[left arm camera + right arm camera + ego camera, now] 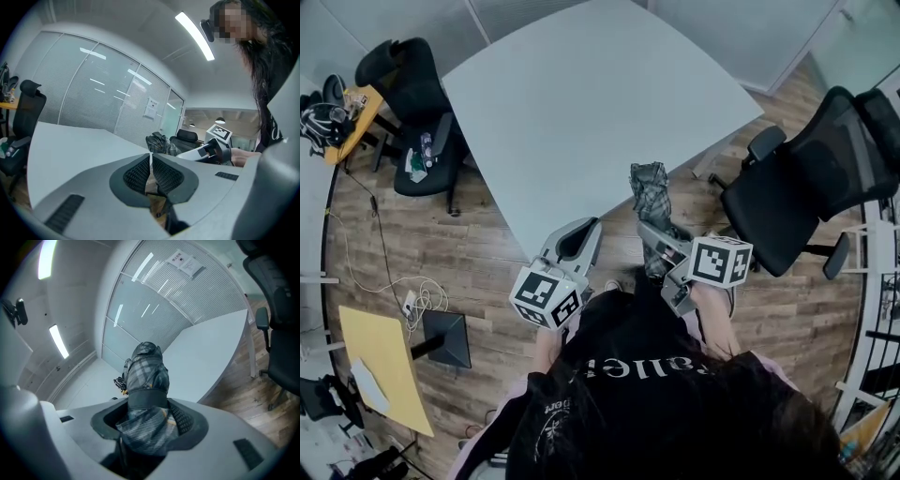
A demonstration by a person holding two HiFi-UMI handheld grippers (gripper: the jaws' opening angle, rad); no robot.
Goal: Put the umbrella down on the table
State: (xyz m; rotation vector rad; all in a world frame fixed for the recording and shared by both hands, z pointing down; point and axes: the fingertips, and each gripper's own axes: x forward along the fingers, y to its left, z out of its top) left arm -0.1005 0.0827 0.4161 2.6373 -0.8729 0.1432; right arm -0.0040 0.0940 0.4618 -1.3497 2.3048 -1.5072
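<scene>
Grey-and-black plaid cloth, soft and creased, bunched into a stubby folded umbrella (146,373) with a dark band round its waist. Clamped at the lower end between the ribbed dark pads of the right gripper (147,423), jaws set wide round the bundle, tip pointing up and away. In the head view, held over the near edge of the pale grey, smooth, round-cornered table (581,103); touching the top or not, impossible to tell. Handle end buried between the jaws, out of sight. Left gripper (151,161) in matte grey plastic, mesh-textured pads closed tip to tip with nothing between them, poised just off the same table edge, beside the right one. Both held low in front of the person's body, angled slightly down, marker cubes nearest the chest; hands largely hidden behind the cubes and a black shirt. Brown wood-plank floor (487,272) below; black mesh-backed office chair (797,192) off to the right.
</scene>
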